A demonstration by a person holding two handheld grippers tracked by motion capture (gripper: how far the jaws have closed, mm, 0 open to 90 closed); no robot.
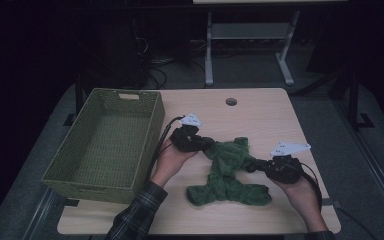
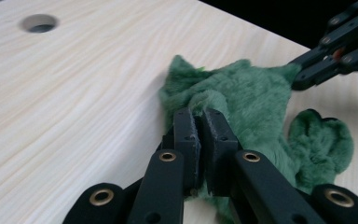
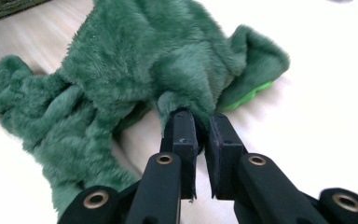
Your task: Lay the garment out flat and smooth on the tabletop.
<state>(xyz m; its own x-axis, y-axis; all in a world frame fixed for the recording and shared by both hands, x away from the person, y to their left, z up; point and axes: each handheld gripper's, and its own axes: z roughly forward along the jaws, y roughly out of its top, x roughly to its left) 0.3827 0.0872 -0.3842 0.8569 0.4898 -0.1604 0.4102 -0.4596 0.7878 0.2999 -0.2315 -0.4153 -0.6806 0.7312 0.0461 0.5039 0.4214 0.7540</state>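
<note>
Both grippers (image 2: 199, 114) (image 3: 202, 122) on green cloth (image 1: 228, 159) (lime lining (image 3: 249, 97))

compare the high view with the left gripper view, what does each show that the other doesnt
High view alone: the green woven basket beside the left hand, the right hand, and both grey plates. Left gripper view alone: a close look at the left gripper, its pads pinching a fold of the green fleece garment. Both share the garment, the wooden table with its round hole, and the right gripper clamped on the fleece.
</note>
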